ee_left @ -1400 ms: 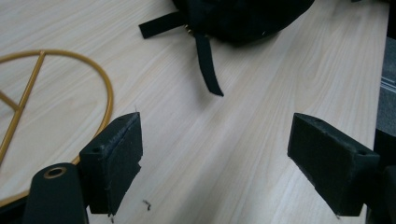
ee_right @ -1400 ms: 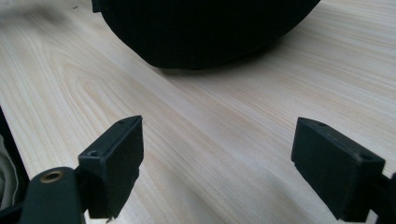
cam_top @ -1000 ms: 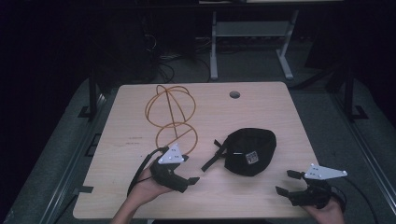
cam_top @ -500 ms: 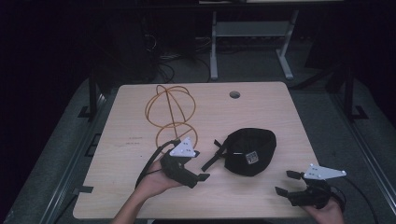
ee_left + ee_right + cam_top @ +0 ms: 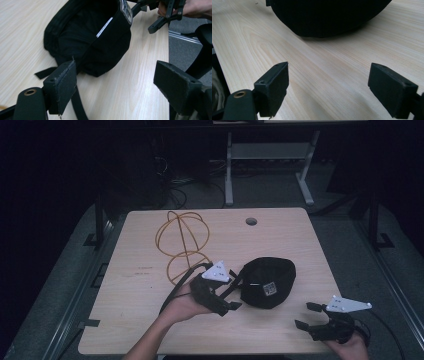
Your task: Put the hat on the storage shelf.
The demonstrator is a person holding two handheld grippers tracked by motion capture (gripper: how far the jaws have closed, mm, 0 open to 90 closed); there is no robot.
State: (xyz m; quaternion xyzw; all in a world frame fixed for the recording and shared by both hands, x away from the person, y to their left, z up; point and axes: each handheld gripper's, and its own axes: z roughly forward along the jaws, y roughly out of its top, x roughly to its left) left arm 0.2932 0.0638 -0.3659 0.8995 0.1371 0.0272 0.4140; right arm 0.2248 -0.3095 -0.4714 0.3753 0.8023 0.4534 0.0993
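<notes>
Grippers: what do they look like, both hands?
Left gripper and right gripper match: black frames, two blocky black jaws with padded faces, a brass-ringed hole near one jaw's base, a grey three-cornered plate on top, and a black cable trailing off. Forearms are bare, no sleeves.

A pale wood-grain counter (image 5: 280,240) fills the middle of the high view, with a round cable hole (image 5: 251,221) near its far edge. Grey floor (image 5: 350,235) surrounds it. At the top centre stands a light metal frame (image 5: 265,165), with dark cables (image 5: 172,190) to its left. The room beyond is dim, almost black.
</notes>
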